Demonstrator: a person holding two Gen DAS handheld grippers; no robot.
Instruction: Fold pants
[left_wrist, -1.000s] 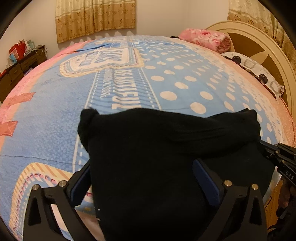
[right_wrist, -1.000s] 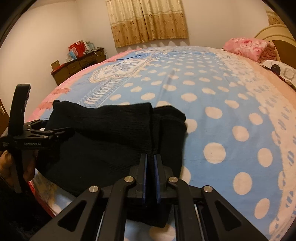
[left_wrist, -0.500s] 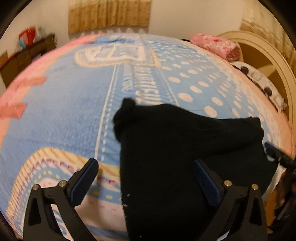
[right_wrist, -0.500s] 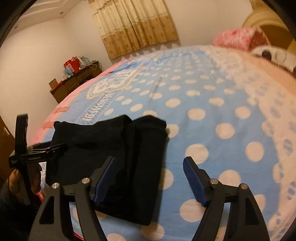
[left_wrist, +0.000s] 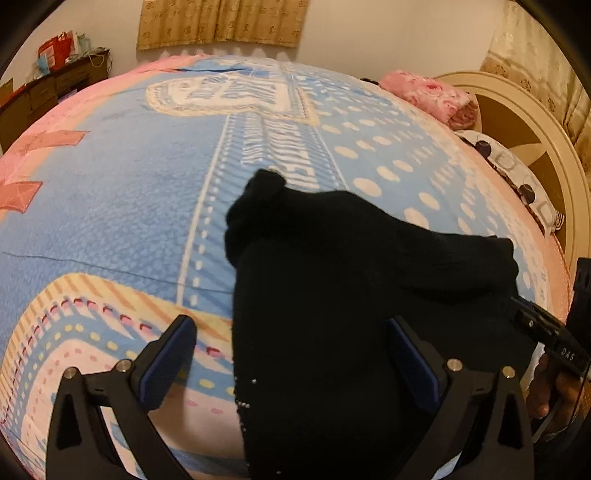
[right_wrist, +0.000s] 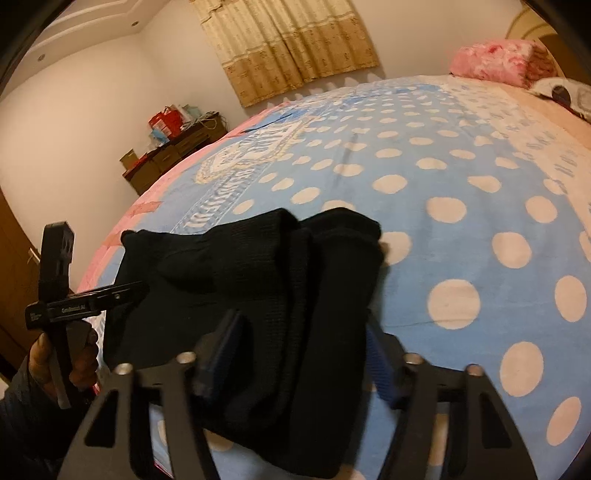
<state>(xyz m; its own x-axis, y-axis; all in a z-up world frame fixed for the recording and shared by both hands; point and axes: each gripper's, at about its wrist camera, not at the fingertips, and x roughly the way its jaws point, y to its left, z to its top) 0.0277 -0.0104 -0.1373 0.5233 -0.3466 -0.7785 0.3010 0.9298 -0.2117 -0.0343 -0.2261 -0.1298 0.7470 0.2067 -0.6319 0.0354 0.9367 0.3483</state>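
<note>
The black pants (left_wrist: 351, 295) lie folded in a thick stack near the front edge of the bed. My left gripper (left_wrist: 291, 365) is wide and its jaws are closing. Its right finger hangs over the cloth and its left finger (left_wrist: 166, 362) over bare bedspread, so the stack's left part lies between them without being pressed. In the right wrist view, the pants (right_wrist: 277, 277) show a doubled fold on their right side. My right gripper (right_wrist: 301, 354) straddles that fold with its jaws closing, blurred, and shows no clear pinch.
The blue polka-dot bedspread (right_wrist: 461, 221) stretches far beyond the pants. A pink pillow (left_wrist: 428, 94) and a cream headboard (left_wrist: 517, 122) stand at the far right. A dark dresser (right_wrist: 173, 155) lines the left wall. A hand holds the left gripper's handle (right_wrist: 59, 306).
My right gripper went from shut on the pants' edge to wide, then narrowed around the fold. The left view slid so the pants sit further right between its fingers.
</note>
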